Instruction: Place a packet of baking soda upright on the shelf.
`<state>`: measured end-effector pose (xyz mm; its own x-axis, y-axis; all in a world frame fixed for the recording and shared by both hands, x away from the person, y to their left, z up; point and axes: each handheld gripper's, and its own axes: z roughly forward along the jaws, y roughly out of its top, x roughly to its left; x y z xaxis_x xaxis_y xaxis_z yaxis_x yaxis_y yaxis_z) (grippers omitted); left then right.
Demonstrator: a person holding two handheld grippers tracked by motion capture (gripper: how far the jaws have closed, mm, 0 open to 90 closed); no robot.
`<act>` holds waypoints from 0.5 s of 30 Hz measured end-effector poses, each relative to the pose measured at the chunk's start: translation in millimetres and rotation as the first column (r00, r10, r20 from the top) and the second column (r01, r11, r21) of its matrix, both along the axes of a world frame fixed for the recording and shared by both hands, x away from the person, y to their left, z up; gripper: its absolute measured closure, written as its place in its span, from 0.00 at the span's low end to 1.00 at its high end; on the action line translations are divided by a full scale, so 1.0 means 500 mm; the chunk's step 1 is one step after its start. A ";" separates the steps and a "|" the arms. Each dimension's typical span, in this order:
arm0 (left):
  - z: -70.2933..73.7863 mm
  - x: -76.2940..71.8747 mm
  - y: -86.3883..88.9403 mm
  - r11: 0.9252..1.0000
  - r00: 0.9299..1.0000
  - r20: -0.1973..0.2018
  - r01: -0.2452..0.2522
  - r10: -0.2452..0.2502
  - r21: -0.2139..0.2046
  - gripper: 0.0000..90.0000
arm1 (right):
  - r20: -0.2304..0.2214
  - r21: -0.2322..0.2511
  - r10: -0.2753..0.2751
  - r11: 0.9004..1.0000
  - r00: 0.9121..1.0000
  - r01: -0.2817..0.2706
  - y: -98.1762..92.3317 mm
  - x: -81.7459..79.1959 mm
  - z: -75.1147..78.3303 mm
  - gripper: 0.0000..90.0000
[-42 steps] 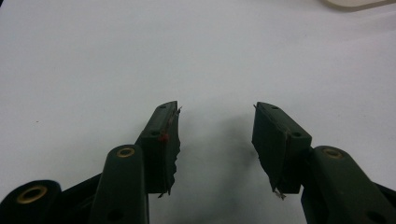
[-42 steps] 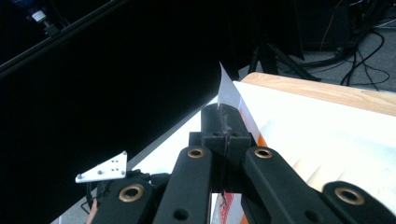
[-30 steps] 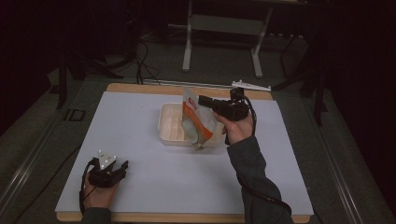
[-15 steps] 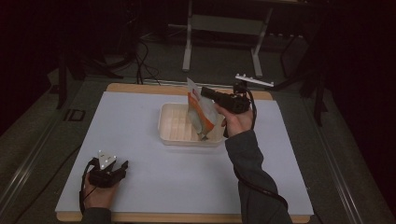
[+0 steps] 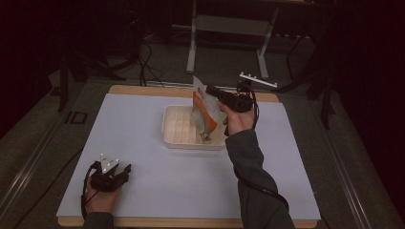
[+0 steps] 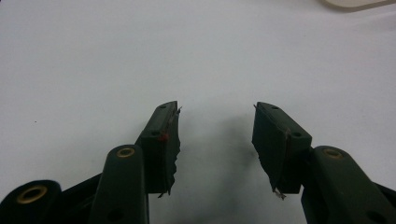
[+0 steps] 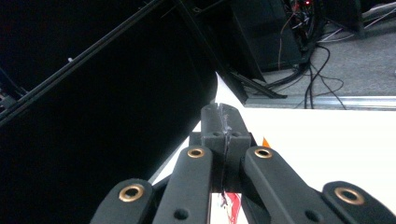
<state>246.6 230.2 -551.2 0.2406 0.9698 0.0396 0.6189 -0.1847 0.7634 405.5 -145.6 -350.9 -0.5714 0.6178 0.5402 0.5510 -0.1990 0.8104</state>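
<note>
The high view is dim and slightly soft, with fine grain; the pale lavender-white rectangular table cover (image 5: 157,138) is the brightest area, evenly lit from above, while the floor and background fall into near black, with a reddish-dark cast at the right edge. Shadows on the cover are faint and diffuse. In the left gripper view the same cover looks bright, almost washed out, and a soft grey shadow lies between the 2 black plastic jaws, which are fairly sharp. In the right gripper view the black jaws are in focus, the left half is almost black, and the white surface at right glares, overexposed.
</note>
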 end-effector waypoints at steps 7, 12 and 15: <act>0.000 0.000 0.000 1.000 1.000 -0.001 0.000 0.000 -0.002 0.56 | -0.011 0.026 -0.043 0.999 0.999 0.044 0.010 0.007 -0.007 1.00; 0.000 0.000 0.000 1.000 1.000 -0.001 0.000 0.000 -0.002 0.56 | -0.028 0.053 -0.066 0.996 0.997 0.067 0.019 0.012 -0.012 1.00; 0.000 0.000 0.001 1.000 1.000 -0.001 0.000 0.000 -0.002 0.56 | -0.033 0.069 -0.076 0.995 0.997 0.078 0.025 0.012 -0.015 1.00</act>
<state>246.8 230.5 -551.2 0.2408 0.9699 0.0371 0.6198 -0.1831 0.7631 411.7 -133.0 -358.5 -0.5059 0.6192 0.6006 0.5561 -0.2981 0.7758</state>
